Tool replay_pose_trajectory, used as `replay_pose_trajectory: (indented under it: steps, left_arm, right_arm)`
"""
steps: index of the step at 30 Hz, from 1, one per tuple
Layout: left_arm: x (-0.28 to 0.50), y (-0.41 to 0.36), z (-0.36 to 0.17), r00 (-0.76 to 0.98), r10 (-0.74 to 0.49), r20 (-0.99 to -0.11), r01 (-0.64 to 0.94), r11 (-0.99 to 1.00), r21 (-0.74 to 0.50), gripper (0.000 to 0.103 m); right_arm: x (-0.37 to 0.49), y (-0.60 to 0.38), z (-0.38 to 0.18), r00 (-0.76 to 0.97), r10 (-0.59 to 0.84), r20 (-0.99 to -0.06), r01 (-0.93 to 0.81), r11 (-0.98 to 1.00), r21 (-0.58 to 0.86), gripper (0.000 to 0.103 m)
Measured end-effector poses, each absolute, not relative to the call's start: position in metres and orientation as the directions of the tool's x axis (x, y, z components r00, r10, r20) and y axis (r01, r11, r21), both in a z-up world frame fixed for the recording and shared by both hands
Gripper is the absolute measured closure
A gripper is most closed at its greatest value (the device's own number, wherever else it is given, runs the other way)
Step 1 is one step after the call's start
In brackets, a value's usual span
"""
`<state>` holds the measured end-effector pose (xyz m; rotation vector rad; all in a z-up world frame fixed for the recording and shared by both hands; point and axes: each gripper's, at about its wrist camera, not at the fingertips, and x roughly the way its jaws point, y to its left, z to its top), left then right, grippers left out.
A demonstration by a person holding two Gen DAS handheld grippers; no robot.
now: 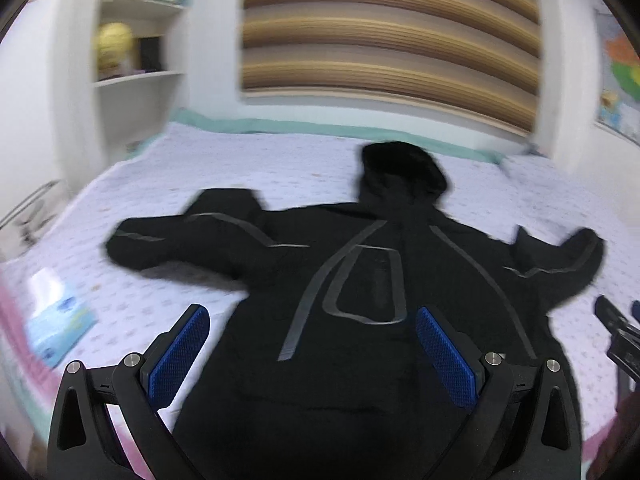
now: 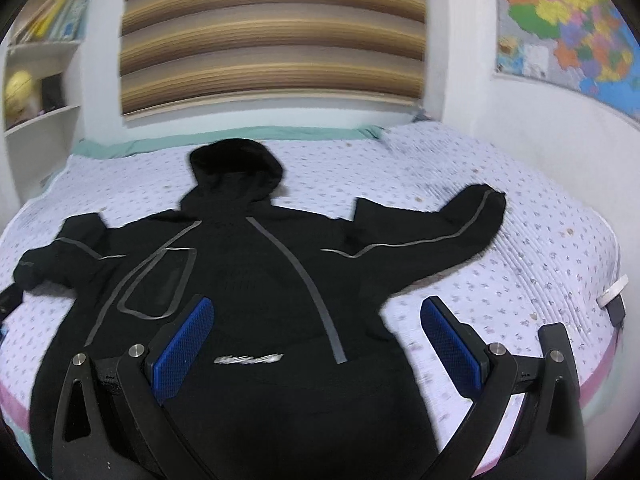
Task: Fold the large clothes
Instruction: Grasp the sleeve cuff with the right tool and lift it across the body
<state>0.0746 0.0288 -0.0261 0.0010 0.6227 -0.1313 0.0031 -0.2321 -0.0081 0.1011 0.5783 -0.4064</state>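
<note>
A black hooded jacket (image 1: 360,280) with grey reflective stripes lies spread flat on the bed (image 1: 240,168), hood toward the headboard, both sleeves stretched out sideways. It also shows in the right wrist view (image 2: 248,280). My left gripper (image 1: 312,352) is open and empty, hovering above the jacket's lower left part. My right gripper (image 2: 318,344) is open and empty, hovering above the jacket's lower right edge. The right gripper shows at the right edge of the left wrist view (image 1: 618,332).
The bed has a lilac patterned cover (image 2: 520,260) with a pink front edge. A blue and white tissue pack (image 1: 56,320) lies at the bed's left. A striped headboard (image 2: 272,40), a white shelf (image 1: 136,40) and a wall map (image 2: 568,24) stand behind.
</note>
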Motion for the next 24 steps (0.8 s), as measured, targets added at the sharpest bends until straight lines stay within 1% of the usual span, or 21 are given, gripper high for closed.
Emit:
replay_pose_trajectory:
  steps: [2, 5, 7, 11, 14, 16, 18, 19, 20, 22, 24]
  left_arm:
    - [0.09, -0.002, -0.027, 0.774, -0.192, -0.603, 0.209, 0.977, -0.043, 0.0]
    - [0.116, -0.06, -0.034, 0.697, -0.296, -0.653, 0.348, 0.936, -0.053, 0.0]
    - [0.131, -0.096, -0.04, 0.652, -0.334, -0.68, 0.403, 0.913, -0.062, 0.0]
    - [0.173, -0.168, -0.055, 0.551, -0.42, -0.721, 0.494, 0.861, -0.124, 0.0]
    - [0.207, -0.221, -0.075, 0.52, -0.466, -0.715, 0.537, 0.83, -0.15, 0.0]
    - [0.227, -0.249, -0.096, 0.506, -0.473, -0.721, 0.549, 0.822, -0.153, 0.0]
    - [0.248, -0.271, -0.125, 0.475, -0.476, -0.74, 0.547, 0.818, -0.175, 0.0]
    - [0.26, -0.283, -0.147, 0.445, -0.472, -0.761, 0.539, 0.82, -0.194, 0.0]
    - [0.269, -0.291, -0.163, 0.421, -0.464, -0.779, 0.532, 0.822, -0.202, 0.001]
    - [0.284, -0.303, -0.204, 0.397, -0.421, -0.815, 0.51, 0.84, -0.185, 0.001]
    - [0.279, -0.309, -0.21, 0.443, -0.425, -0.789, 0.528, 0.835, -0.153, 0.001]
  right_arm:
    - [0.006, -0.265, -0.012, 0.748, -0.355, -0.561, 0.423, 0.906, -0.008, 0.004]
    - [0.011, -0.326, -0.016, 0.739, -0.36, -0.57, 0.45, 0.893, 0.02, 0.005]
    - [0.014, -0.367, -0.016, 0.729, -0.382, -0.568, 0.486, 0.873, 0.035, 0.005]
    - [0.027, -0.453, -0.019, 0.714, -0.392, -0.58, 0.518, 0.853, 0.061, 0.005]
    - [0.042, -0.505, -0.025, 0.687, -0.427, -0.588, 0.556, 0.83, 0.046, 0.005]
    - [0.053, -0.537, -0.031, 0.676, -0.442, -0.589, 0.577, 0.815, 0.051, 0.006]
    - [0.062, -0.564, -0.038, 0.678, -0.428, -0.598, 0.582, 0.809, 0.081, 0.013]
    - [0.068, -0.578, -0.043, 0.673, -0.419, -0.61, 0.586, 0.805, 0.092, 0.021]
    - [0.076, -0.592, -0.049, 0.661, -0.412, -0.627, 0.59, 0.802, 0.095, 0.028]
    - [0.088, -0.612, -0.059, 0.633, -0.432, -0.643, 0.607, 0.792, 0.066, 0.035]
    - [0.097, -0.632, -0.07, 0.608, -0.451, -0.653, 0.627, 0.778, 0.047, 0.035]
